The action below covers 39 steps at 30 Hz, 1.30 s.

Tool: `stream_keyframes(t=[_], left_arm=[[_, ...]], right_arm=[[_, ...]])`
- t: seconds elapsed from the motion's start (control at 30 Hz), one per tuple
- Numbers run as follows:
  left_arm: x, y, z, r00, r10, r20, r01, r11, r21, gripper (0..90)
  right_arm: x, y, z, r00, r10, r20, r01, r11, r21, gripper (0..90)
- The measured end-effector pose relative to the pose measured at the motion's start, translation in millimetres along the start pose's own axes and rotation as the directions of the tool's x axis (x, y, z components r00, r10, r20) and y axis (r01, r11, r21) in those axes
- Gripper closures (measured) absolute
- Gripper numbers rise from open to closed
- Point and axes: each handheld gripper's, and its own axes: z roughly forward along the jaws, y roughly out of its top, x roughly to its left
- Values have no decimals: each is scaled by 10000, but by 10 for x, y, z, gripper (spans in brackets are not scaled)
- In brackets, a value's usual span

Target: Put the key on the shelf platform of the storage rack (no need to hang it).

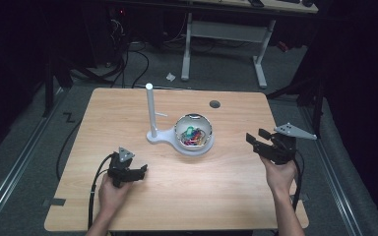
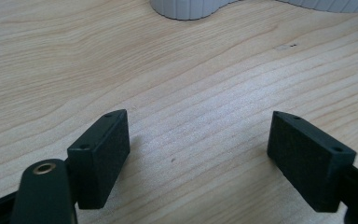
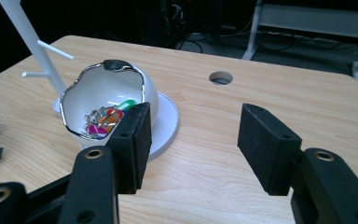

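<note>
The left gripper [image 1: 139, 172] is held low over the wooden table [image 1: 226, 187], near its front left; its jaws stand wide apart with bare wood between them, touching nothing. Toward the table's middle sits a white egg-shaped bowl [image 1: 194, 133] of coloured clips [image 3: 106, 119], on a white base from which a thin white post [image 1: 150, 110] rises on the bowl's left. The right gripper [image 1: 257, 139], at the table's right, points at the bowl with jaws parted fairly wide, empty and well apart from it.
</note>
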Motion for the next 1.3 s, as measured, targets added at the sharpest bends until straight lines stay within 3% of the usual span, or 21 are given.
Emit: stream_keyframes(t=[0.53,0.87,1.3], left_arm=[[-2,0,2,10000,-18,-13,18,10000,-6,213],[-2,0,2,10000,-8,-9,8,10000,-6,213],[2,0,5,10000,67,26,-67,10000,-26,212]], right_arm=[[-130,-304,-185,9986,503,139,-499,9985,-245,444],[-100,-398,-294,9988,450,203,-442,9982,-408,443],[-33,-663,-264,9978,665,-8,-665,9973,-316,433]])
